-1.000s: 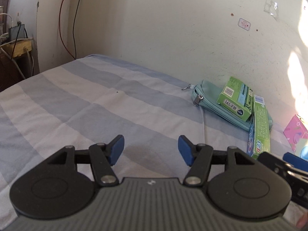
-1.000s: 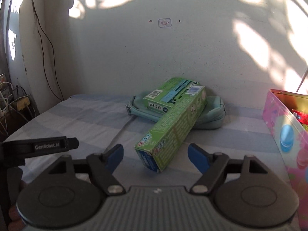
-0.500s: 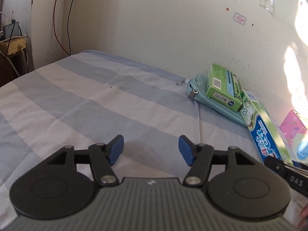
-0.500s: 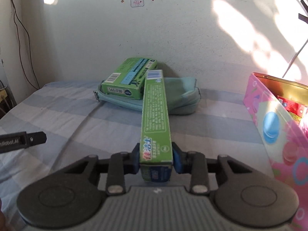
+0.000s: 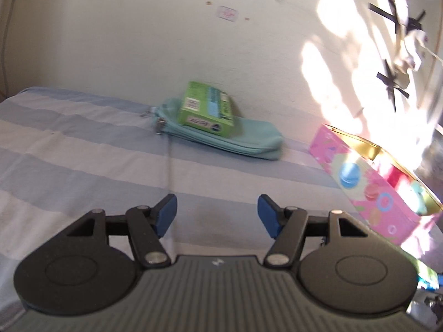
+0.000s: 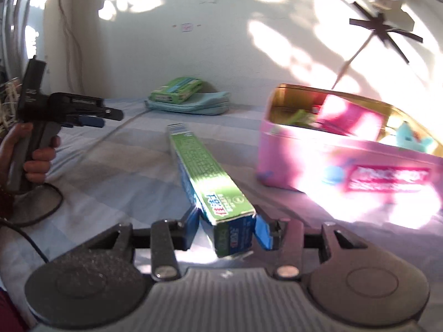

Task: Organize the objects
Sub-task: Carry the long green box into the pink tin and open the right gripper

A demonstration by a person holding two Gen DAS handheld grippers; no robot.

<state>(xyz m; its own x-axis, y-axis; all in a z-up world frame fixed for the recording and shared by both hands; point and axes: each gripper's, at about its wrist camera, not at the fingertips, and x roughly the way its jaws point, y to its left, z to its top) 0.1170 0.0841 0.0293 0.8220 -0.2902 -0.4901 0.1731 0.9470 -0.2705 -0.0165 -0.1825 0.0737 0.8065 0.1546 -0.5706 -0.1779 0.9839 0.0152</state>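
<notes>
- Right gripper (image 6: 227, 231): clenched on the near end of the toothpaste box (image 6: 206, 177), blue pads pressing both its sides; the box juts forward, tilted, above the bed (image 6: 116, 171).
- Left gripper (image 5: 217, 215): jaws spread apart, nothing between them, over the striped sheet; in the right view it shows at the left, in a hand (image 6: 33, 155).
- Pink tin (image 6: 326, 160): open, just right of the toothpaste box, with colourful items inside, blurred.
- Green box (image 5: 206, 109): lies on the teal pouch (image 5: 238, 138) by the wall (image 5: 138, 41), well apart from both grippers.
</notes>
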